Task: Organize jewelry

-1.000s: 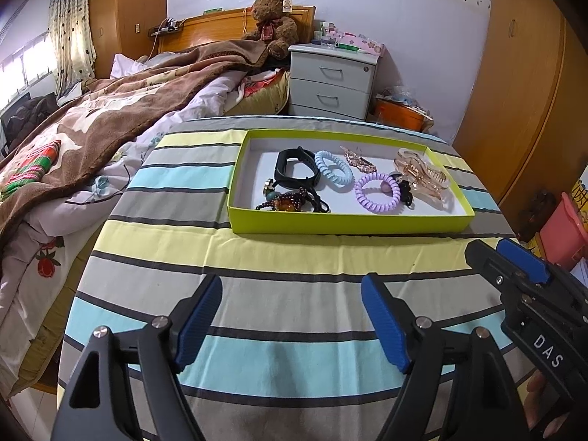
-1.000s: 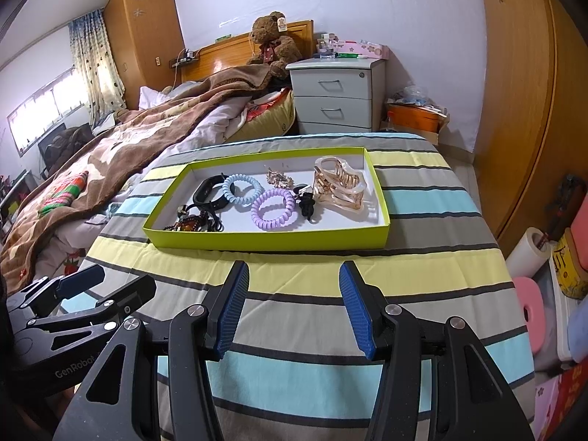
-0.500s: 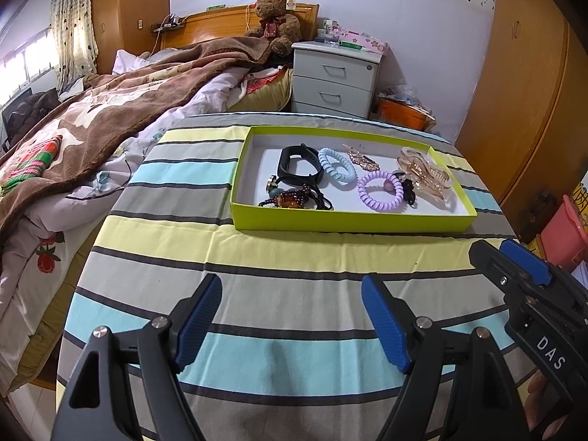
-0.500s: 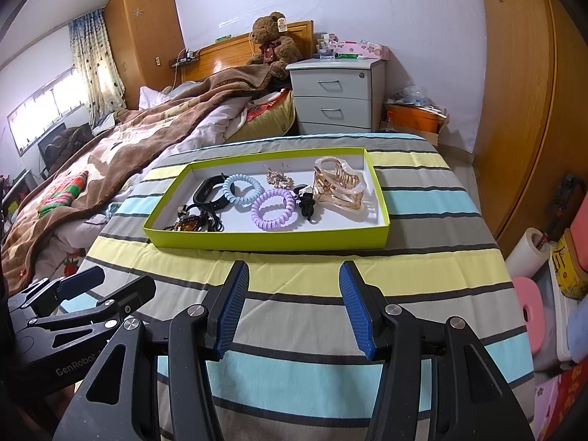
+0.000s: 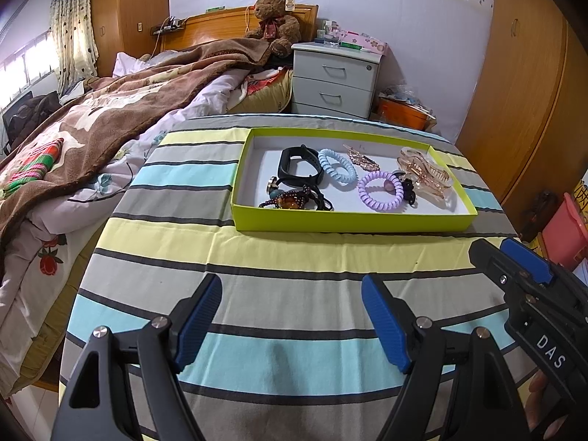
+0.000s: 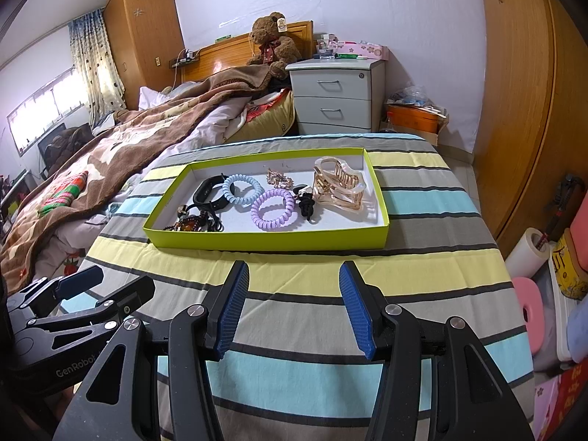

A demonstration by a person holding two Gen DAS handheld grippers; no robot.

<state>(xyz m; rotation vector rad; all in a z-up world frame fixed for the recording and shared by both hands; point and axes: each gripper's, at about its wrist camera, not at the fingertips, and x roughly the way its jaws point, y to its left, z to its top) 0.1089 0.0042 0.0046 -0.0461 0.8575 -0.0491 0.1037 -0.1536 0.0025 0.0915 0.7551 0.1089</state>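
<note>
A lime-green tray (image 5: pixel 345 222) (image 6: pixel 264 239) sits on the striped table. It holds a black band (image 5: pixel 299 165) (image 6: pixel 209 194), a blue coil tie (image 5: pixel 337 171) (image 6: pixel 242 189), a purple coil tie (image 5: pixel 380 190) (image 6: pixel 273 209), a beaded bracelet (image 5: pixel 294 198) (image 6: pixel 191 223), a gold hair pin (image 5: pixel 362 160) (image 6: pixel 279 178), a black tie (image 5: pixel 409 191) (image 6: pixel 307 204) and a clear gold claw clip (image 5: pixel 426 174) (image 6: pixel 340 183). My left gripper (image 5: pixel 292 318) and right gripper (image 6: pixel 294 303) are open and empty, over the table in front of the tray.
A bed with a brown blanket (image 5: pixel 110 110) lies at the left. A grey nightstand (image 6: pixel 336 97) and a teddy bear (image 5: pixel 273 24) stand behind. A wooden wardrobe (image 6: pixel 522 103) stands at the right, with a pink stool (image 6: pixel 529 308) and boxes on the floor.
The left gripper has drifted slightly left, so the tray sits a little further right in its view. The right gripper has not moved. Both stay open.
</note>
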